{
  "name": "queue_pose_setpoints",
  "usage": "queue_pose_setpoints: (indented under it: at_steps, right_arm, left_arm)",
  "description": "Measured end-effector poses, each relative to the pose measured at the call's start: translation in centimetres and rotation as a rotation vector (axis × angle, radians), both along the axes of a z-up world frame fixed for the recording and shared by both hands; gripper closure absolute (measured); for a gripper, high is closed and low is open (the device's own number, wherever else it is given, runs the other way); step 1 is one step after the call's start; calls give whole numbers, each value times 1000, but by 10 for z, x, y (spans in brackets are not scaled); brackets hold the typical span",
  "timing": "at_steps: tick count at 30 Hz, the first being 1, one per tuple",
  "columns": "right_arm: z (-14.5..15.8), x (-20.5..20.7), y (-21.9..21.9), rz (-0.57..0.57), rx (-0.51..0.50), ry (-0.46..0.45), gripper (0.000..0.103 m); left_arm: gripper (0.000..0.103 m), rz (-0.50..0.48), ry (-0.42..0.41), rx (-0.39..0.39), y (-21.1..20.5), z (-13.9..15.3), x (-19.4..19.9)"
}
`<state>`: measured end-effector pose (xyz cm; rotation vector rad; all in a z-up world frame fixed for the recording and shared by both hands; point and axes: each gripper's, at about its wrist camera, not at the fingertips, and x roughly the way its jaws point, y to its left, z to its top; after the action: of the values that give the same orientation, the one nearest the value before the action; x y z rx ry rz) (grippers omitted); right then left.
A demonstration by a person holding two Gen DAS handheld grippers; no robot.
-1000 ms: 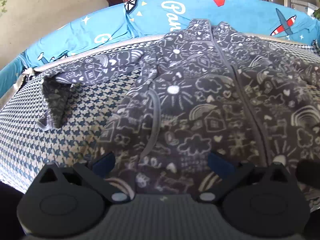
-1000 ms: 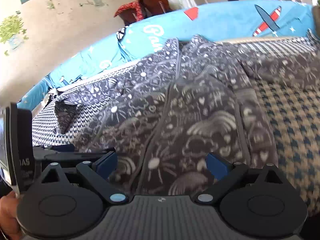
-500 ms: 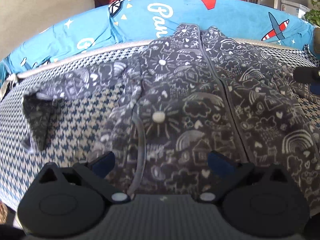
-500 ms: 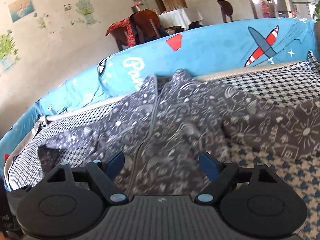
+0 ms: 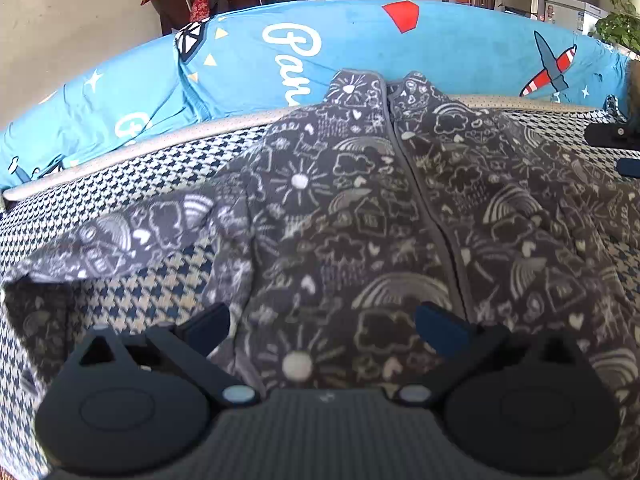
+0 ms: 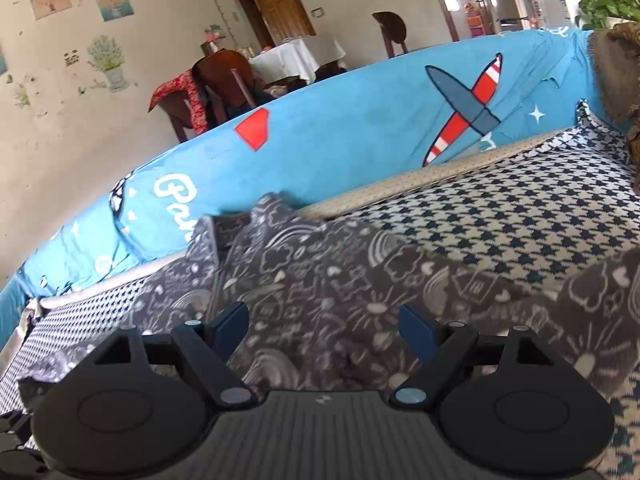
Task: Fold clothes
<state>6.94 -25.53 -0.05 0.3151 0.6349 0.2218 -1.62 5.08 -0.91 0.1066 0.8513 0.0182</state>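
- Grey doodle-print zip jacket (image 5: pixel 360 220) is lying spread, front up, on the houndstooth bed cover (image 5: pixel 168 288), ready for folding.
- Left claw (image 5: pixel 322 326) and right claw (image 6: pixel 323 328) are both hovering over it, jaws apart, gripping nothing.

jacket (image 5: pixel 360 216) | grey, doodle-print (zipped, seemingly) | spread flat, sleeves out | houndstooth cover (image 5: pixel 168 160)

right tool (image 6: pixel 323 330) agape | over grey jacket (image 6: pixel 320 280) | houndstooth cover (image 6: pixel 500 216)
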Motion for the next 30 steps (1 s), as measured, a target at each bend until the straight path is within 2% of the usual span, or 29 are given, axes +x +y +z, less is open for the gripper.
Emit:
queue_pose_setpoints:
  at_steps: [8,16,21,30]
  right_arm:
    - [-13,47,-17,-41,-16,0,18]
    - [-30,84,-27,-57,-32,38,18]
    - [-46,97,-23,-47,-73,72,14]
    - [-59,103,-12,-28,-189,54,12]
  left_arm:
    - [0,-4,25,-43,-8,-5,27]
    - [0,-43,8,-60,-14,1,16]
    - [0,-26,28,-77,-9,-1,15]
    - [0,-12,54,-84,-7,-7,18]
